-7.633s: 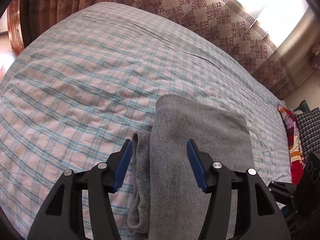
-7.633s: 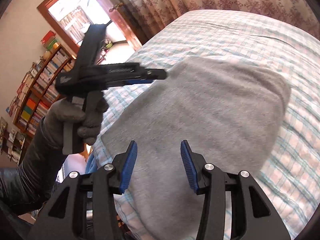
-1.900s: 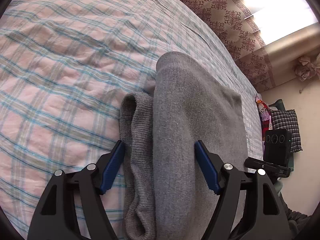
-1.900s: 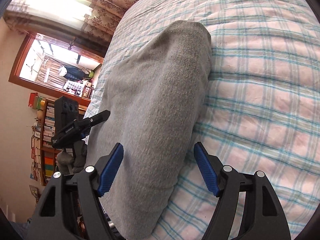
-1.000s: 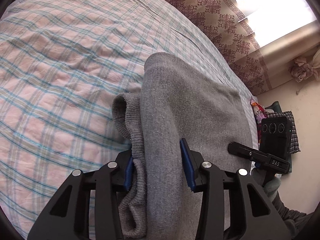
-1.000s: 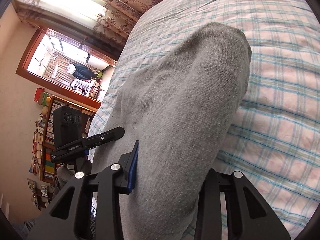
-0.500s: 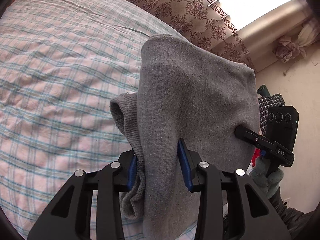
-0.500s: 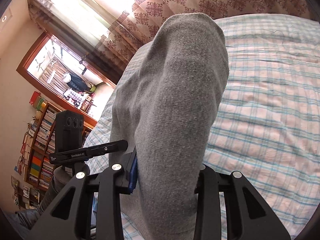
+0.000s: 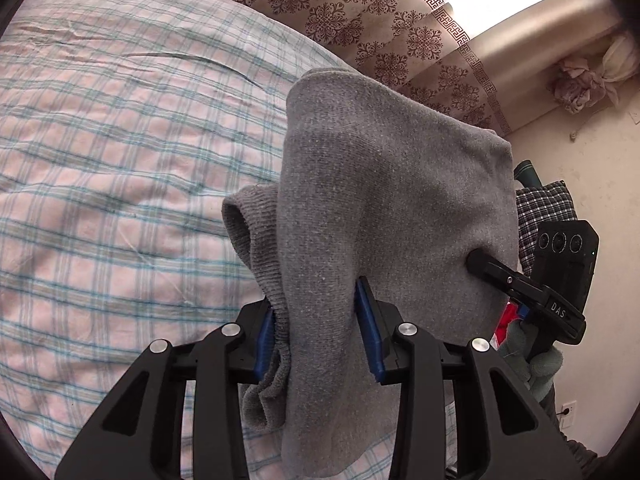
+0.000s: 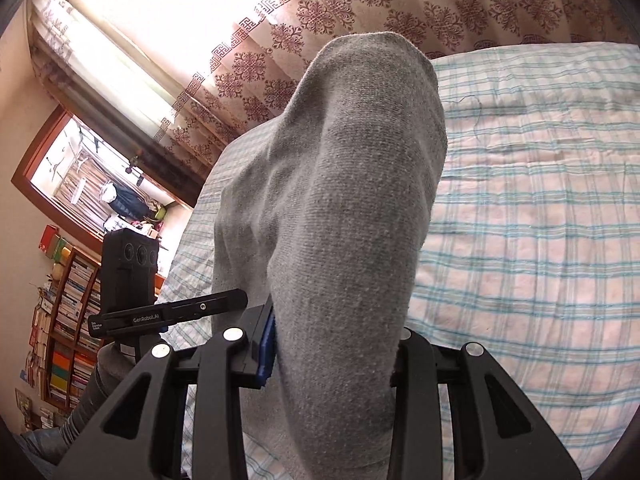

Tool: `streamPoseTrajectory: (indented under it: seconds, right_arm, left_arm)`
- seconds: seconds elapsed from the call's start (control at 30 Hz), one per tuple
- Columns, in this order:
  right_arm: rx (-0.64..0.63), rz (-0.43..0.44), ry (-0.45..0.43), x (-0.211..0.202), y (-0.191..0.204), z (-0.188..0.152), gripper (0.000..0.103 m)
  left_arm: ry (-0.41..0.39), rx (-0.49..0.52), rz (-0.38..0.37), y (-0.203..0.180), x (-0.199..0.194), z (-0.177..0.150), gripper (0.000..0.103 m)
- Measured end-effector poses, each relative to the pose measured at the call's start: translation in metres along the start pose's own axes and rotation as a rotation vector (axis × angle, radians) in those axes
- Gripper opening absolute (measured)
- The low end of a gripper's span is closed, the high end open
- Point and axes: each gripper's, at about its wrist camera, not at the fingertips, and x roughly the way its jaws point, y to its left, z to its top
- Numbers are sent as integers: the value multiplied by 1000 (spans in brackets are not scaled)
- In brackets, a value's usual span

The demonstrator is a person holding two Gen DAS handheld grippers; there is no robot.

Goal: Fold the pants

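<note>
The bed (image 9: 120, 184), covered in a pink and blue checked sheet, fills most of both views and runs back to a patterned curtain (image 9: 360, 12) along its far edge. The grey pants (image 9: 384, 184), already folded into a thick bundle, are lifted above the near part of the bed, with their upper fold rising toward the curtain and their lower edges hanging down past the grippers; whether any part touches the sheet cannot be told. The left gripper (image 9: 320, 328) is clenched on the bundle, blue pads pressing the cloth from both sides, with a ribbed cuff bulging out beside the left pad. The right gripper (image 10: 332, 344) is likewise clamped on the pants (image 10: 352, 200); one blue pad shows against the cloth, the other is hidden behind it. In the left wrist view, the right gripper (image 9: 480, 260) meets the far side of the bundle, held by a gloved hand (image 9: 536, 364). In the right wrist view, the left gripper (image 10: 240, 300) appears at the left edge of the cloth. A bookshelf (image 10: 68, 320) holding rows of books stands by the wall past the bed's left edge. A checked cushion (image 9: 544, 208) lies beyond the bed's right edge.
</note>
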Motion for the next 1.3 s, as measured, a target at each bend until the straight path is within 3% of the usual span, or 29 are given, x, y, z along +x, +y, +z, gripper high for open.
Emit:
streamPoseTrajectory:
  seconds: [0.27,0.53,0.8,0.97,1.13,1.3]
  right_arm:
    - [64,-44,2,12,-58,29,33]
    - [122,-75,47,41,-108,30,33]
    - [127,-116,53,48,-114,23,41]
    - [49,-282,63,51,-98,23,56]
    - [5,-375,61,51,-80,24,57]
    - [41,-385,40,44,-82,25,58]
  left_arm:
    - [48,6,24,-11,58,42,36]
    - [75,52,102,-16,96,56,34]
    - [57,167,223,-49,117,67,36]
    - [39,259,309,-63,121,62,38]
    - [15,400,430,-85,129,55,39]
    - [9,432,456,-89,127,52,39]
